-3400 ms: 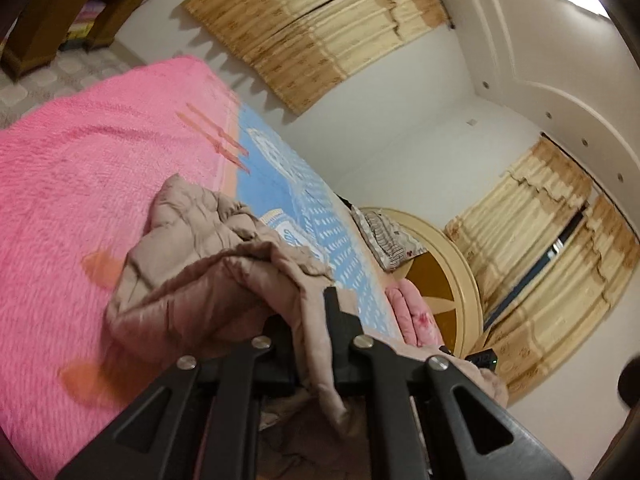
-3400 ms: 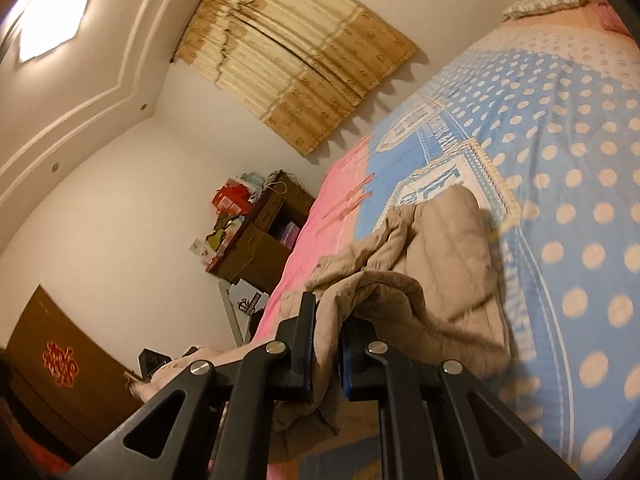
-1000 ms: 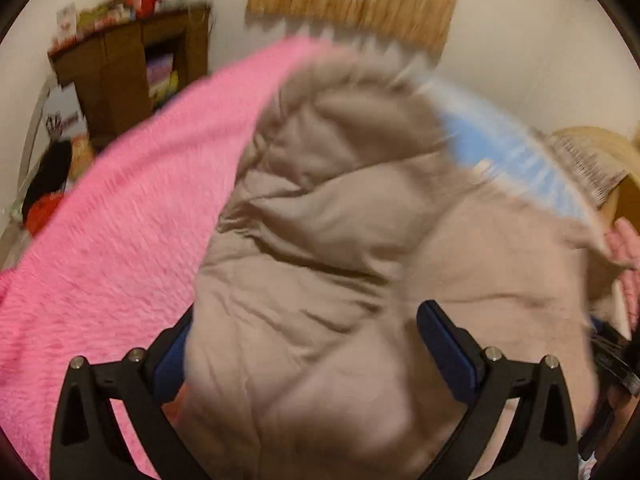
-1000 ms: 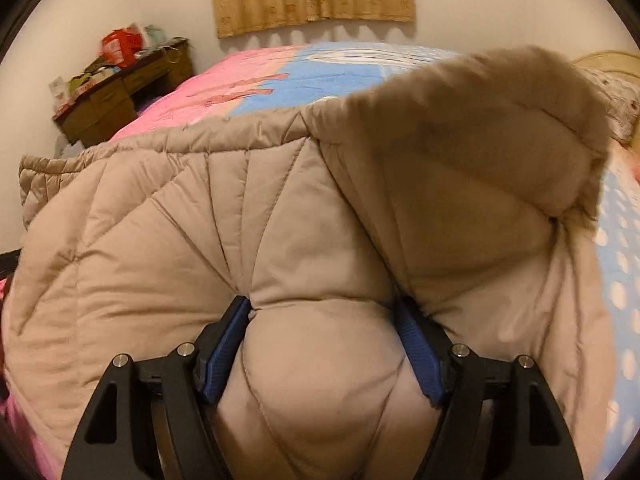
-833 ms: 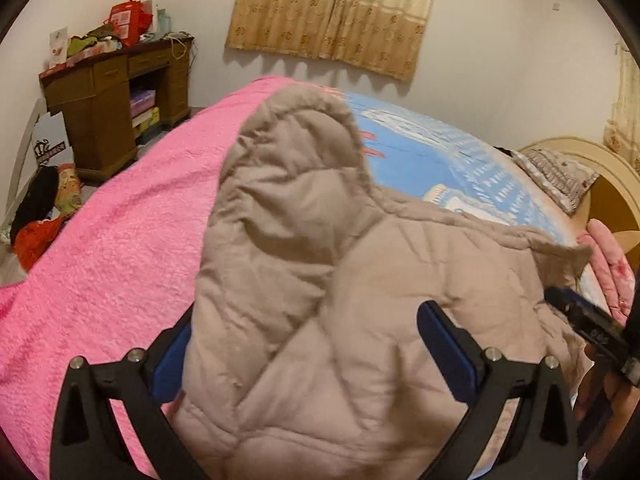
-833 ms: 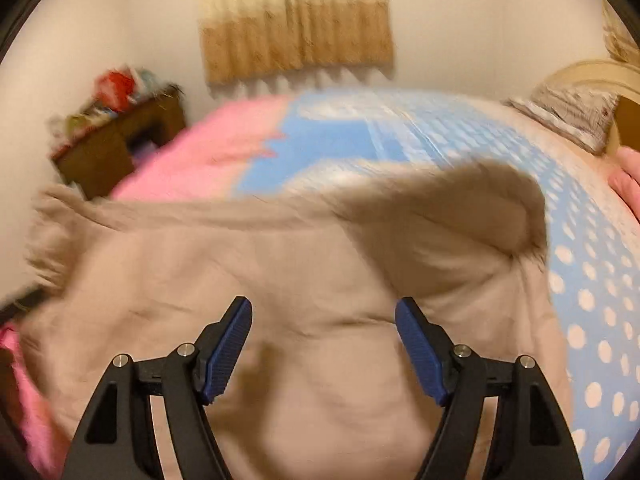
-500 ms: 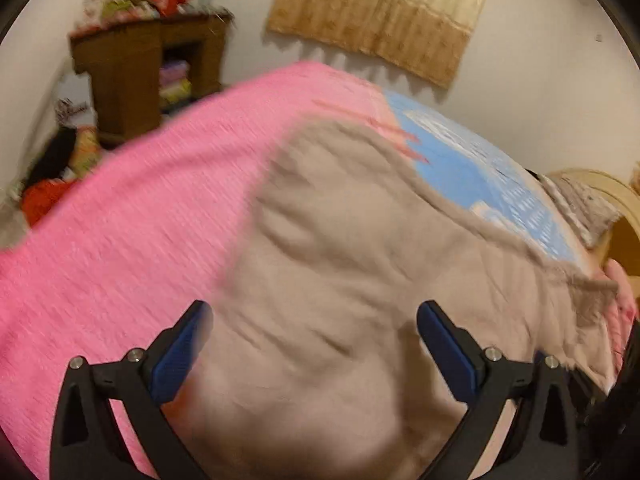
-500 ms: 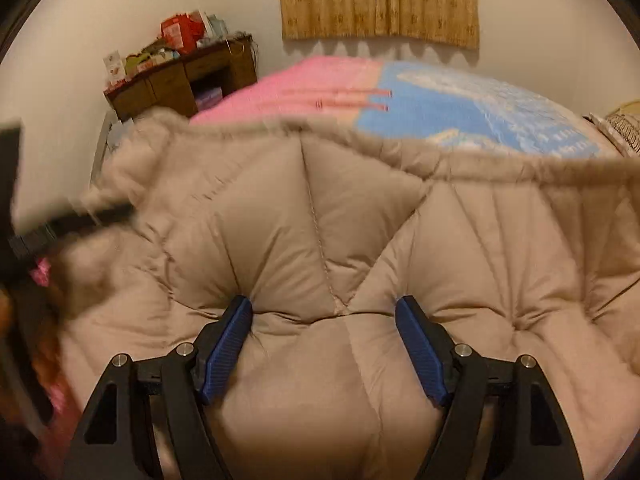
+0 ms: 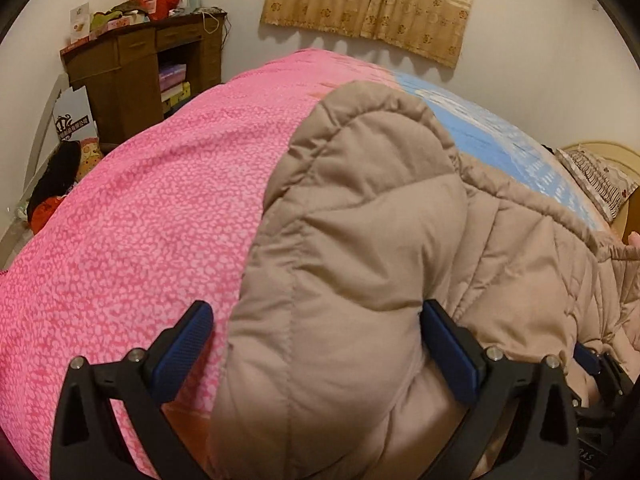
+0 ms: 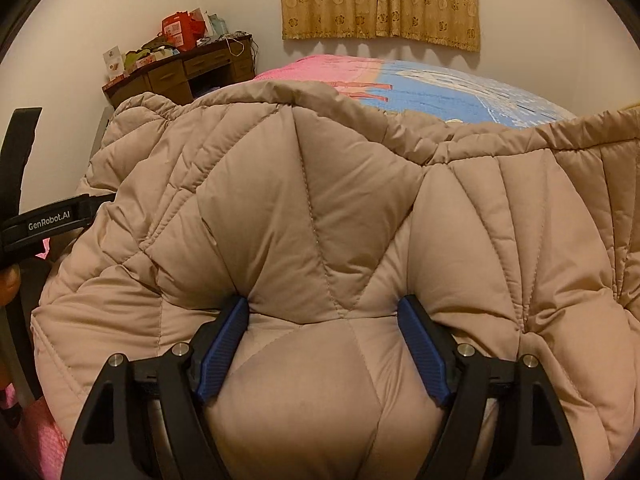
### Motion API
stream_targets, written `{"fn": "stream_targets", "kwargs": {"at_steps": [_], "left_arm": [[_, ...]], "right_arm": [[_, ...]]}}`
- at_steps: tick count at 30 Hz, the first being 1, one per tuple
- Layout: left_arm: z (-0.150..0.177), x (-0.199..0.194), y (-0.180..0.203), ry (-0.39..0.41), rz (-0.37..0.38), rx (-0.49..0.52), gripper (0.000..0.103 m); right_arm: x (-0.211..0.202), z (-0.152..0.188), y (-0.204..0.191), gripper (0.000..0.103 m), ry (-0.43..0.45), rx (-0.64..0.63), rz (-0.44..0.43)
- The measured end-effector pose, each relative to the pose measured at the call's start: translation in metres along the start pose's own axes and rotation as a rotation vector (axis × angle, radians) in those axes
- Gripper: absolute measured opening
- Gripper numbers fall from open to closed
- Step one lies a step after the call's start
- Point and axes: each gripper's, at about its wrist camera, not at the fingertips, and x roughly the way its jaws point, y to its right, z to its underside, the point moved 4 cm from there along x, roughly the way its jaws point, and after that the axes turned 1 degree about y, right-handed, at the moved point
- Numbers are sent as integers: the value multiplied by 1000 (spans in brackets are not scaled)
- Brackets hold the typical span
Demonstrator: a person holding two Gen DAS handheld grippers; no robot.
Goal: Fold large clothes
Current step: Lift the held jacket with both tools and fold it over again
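Observation:
A large beige quilted coat (image 9: 360, 240) lies spread over the bed, on the pink blanket (image 9: 140, 240) and the blue dotted sheet (image 9: 500, 140). My left gripper (image 9: 315, 308) stands open over a rounded puffy end of the coat. Its right pad touches the fabric and its left pad is free above the pink blanket. In the right wrist view the coat (image 10: 320, 220) fills most of the frame. My right gripper (image 10: 323, 300) is open wide and pushed into the padding, which bulges up between its blue pads.
A brown wooden desk (image 9: 140, 68) with clutter on top stands against the far wall left of the bed. Yellow curtains (image 10: 380, 0) hang behind. A patterned pillow (image 9: 596, 180) lies at the right. A black strap marked GenRobot.AI (image 10: 52, 220) crosses the left edge.
Both grippers, shut on the coat a few seconds ago, now stand open. Over the last second both views swung across the coat, and the left gripper sank closer to it.

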Motion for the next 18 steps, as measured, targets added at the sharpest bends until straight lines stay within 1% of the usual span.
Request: {"fn": "stream_targets", "kwargs": {"at_steps": [8, 13, 15, 16, 17, 18], "left_arm": [[2, 0, 1, 6, 1, 7, 103], [-1, -4, 7, -26, -4, 24, 103], [-3, -17, 7, -6, -19, 64, 103], [-4, -28, 8, 19, -12, 78, 103], [-4, -36, 8, 38, 6, 77, 103], [-3, -48, 6, 52, 45, 66, 103]], "right_arm": [[4, -3, -2, 77, -7, 2, -4], [6, -5, -4, 77, -10, -5, 10], [6, -5, -6, 77, -9, -5, 14], [6, -5, -6, 77, -9, -5, 15], [6, -4, -6, 77, -9, -6, 15], [6, -4, -6, 77, -8, -6, 15]]}}
